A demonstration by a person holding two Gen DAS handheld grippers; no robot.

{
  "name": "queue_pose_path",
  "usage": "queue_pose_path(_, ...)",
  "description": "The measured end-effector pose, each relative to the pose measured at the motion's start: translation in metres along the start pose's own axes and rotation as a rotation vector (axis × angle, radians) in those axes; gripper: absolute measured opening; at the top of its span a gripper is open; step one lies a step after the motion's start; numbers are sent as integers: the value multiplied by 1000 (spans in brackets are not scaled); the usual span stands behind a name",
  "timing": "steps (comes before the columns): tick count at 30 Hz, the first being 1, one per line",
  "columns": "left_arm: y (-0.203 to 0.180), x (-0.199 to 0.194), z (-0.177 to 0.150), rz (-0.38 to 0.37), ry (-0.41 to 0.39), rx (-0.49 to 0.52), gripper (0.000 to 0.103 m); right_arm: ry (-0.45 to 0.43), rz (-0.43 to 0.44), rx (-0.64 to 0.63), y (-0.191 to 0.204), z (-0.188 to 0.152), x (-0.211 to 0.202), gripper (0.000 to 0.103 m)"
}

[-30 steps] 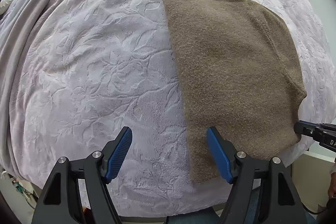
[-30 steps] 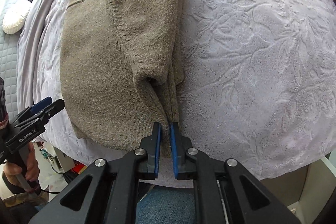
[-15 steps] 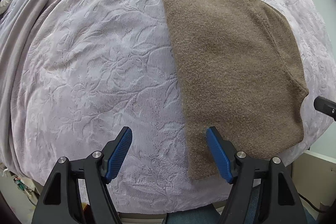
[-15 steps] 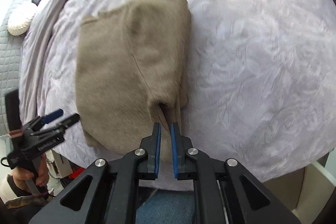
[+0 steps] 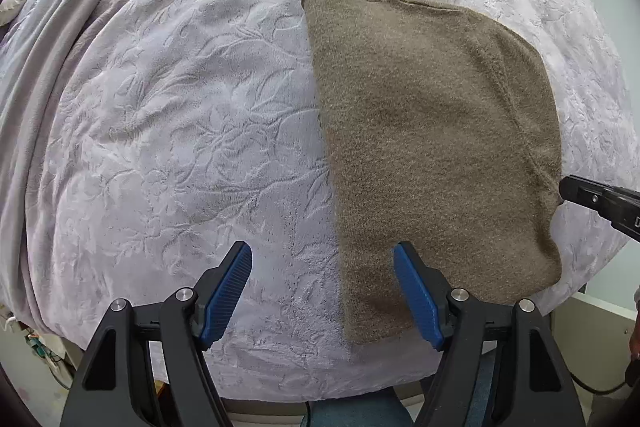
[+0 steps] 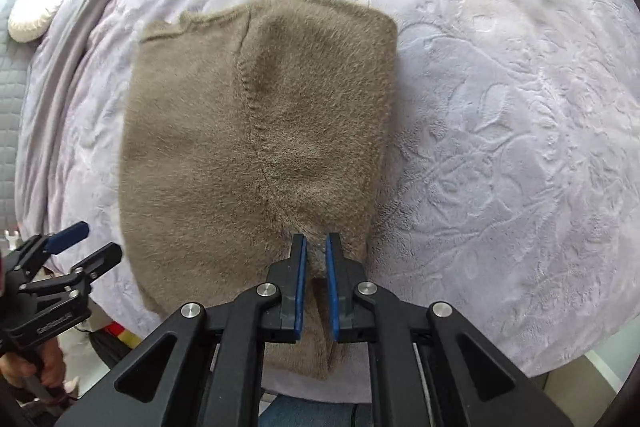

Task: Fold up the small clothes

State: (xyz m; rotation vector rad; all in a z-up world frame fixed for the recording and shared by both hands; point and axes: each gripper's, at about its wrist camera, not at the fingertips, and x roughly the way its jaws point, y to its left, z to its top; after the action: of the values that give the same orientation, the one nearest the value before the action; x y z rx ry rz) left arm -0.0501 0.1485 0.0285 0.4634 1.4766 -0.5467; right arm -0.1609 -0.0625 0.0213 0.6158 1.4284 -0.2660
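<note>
A brown knitted sweater [image 5: 432,147] lies folded on a pale lilac bedspread [image 5: 180,127] embossed with leaves, close to the bed's near edge. In the left wrist view the sweater fills the right half, its straight left edge running from the ribbed hem at the top down to the near corner. The left gripper [image 5: 322,293] points down above that near corner with its blue pads wide apart, one over bare bedspread, one over the knit, holding nothing. To the sweater's left the bedspread is a broad open stretch, ending in grey folded bedding [image 5: 60,27]. In the right wrist view the right gripper [image 6: 316,259] has its pads nearly together, pinching a fold of the sweater at its near right edge. Open bedspread spreads to the right of it.
</note>
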Motion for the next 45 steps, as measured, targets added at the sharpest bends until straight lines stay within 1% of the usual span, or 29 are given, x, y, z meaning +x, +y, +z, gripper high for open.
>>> queue_pose_path(4,-4,-15,8,3,-43,-8,75,-25,-3,15,9,-6,-19,12)
queue_pose_path(6,-6,-22,12,8,-60,-7,75,-30,-11,21,16,-6,-23,21)
queue_pose_path(7,-8,-25,13,11,-64,-4,75,-29,-17,20,17,-2,-25,37)
queue_pose_path(8,-9,-28,15,13,-65,1,75,-30,-23,17,19,-2,-26,47)
queue_pose_path(9,-10,-28,14,12,-65,4,75,-36,-29,10,23,-1,-27,59)
queue_pose_path(12,-15,-32,14,2,-61,-1,75,-43,-54,-14,32,2,-32,61)
queue_pose_path(13,-17,-34,14,-4,-63,-6,76,-46,-64,-18,36,3,-33,65)
queue_pose_path(14,-17,-34,14,-6,-68,-14,89,-50,-72,-22,39,3,-33,72)
queue_pose_path(15,-18,-36,13,-2,-75,-21,98,-55,-83,-27,41,3,-34,75)
queue_pose_path(16,-18,-38,12,19,-88,-24,103,-61,-101,-31,43,2,-36,81)
queue_pose_path(18,-17,-37,13,49,-87,-15,103,-60,-141,-33,47,3,-37,82)
queue_pose_path(20,-17,-35,13,54,-75,-24,103,-58,-174,-34,49,3,-37,88)
queue_pose_path(21,-17,-35,13,50,-68,-29,103,-61,-187,-33,49,3,-37,93)
queue_pose_path(22,-16,-35,13,49,-67,-35,103,-69,-199,-31,49,3,-38,101)
queue_pose_path(26,-16,-39,12,87,-94,-49,103,-87,-210,-25,49,2,-40,103)
queue_pose_path(28,-15,-39,12,83,-95,-52,103,-86,-208,-20,49,2,-40,103)
queue_pose_path(37,-12,-33,12,63,-55,-67,103,-82,-209,-26,50,3,-41,103)
queue_pose_path(45,-11,-33,12,70,-53,-63,103,-80,-215,-24,49,5,-41,103)
